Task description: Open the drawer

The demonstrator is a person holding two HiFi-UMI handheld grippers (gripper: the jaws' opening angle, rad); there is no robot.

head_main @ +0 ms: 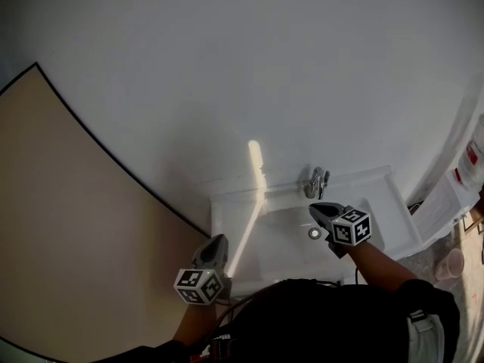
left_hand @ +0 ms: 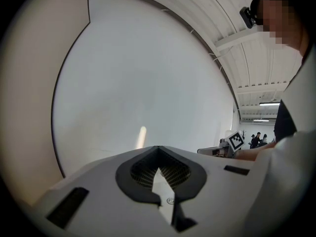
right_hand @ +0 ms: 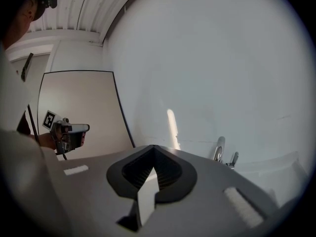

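**White fixtures ahead, no drawer in sight**

Both the left gripper (head_main: 215,242) and the right gripper (head_main: 318,209) have their jaws closed on nothing. Just beyond the right jaws a chrome faucet (head_main: 316,181) stands over a white sink (head_main: 355,178); ahead of the left jaws is bare wall (head_main: 227,66). No view shows the drawer. It is probably stiff and runs on slides, so it wants a steady pull at its handle, with the jaws opened first.
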